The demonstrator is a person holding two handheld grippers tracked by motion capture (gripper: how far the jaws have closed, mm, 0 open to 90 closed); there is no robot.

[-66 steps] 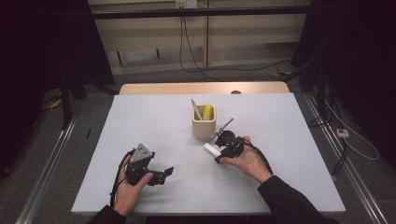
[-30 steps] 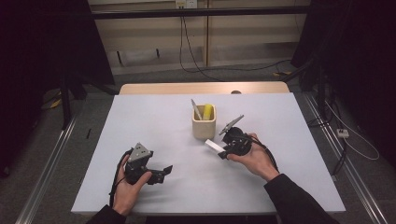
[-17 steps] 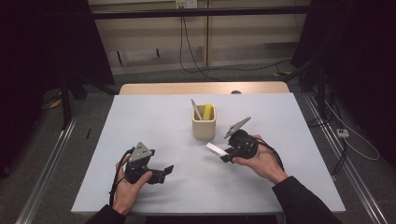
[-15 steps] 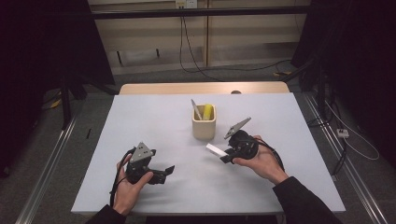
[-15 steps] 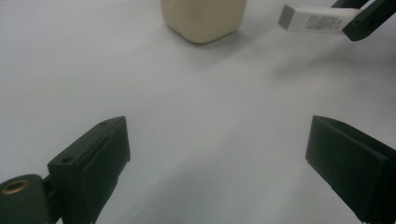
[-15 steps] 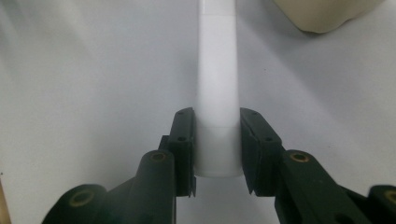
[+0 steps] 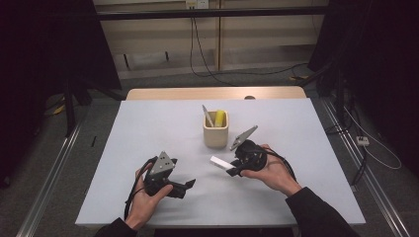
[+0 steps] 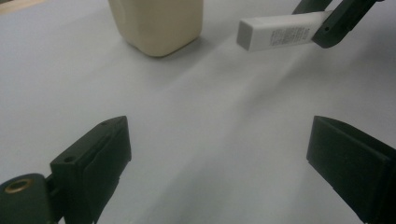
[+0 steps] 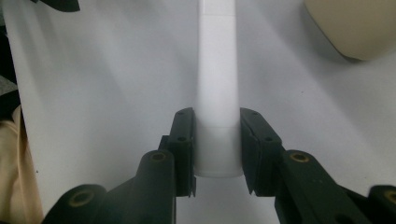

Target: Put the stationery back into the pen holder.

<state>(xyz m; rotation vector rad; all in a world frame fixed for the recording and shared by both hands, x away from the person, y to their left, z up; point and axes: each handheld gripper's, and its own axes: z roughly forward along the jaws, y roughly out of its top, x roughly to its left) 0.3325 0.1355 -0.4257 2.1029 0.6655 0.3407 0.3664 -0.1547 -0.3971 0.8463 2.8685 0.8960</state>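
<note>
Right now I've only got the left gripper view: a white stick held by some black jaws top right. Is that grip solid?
Observer: In the right gripper view both pads of the right gripper press flat on the white stick, near its end.
Operator: What's in the beige cup? I see only its base.
Observer: The high view shows a yellow item and a grey stick standing in the beige cup.
Operator: Is my own gripper on the table?
Observer: In the high view the left gripper sits low over the white table, jaws open and empty; contact is unclear.

Right claw (image 9: 215, 140) clamped; left claw (image 8: 219, 163) gaping.
</note>
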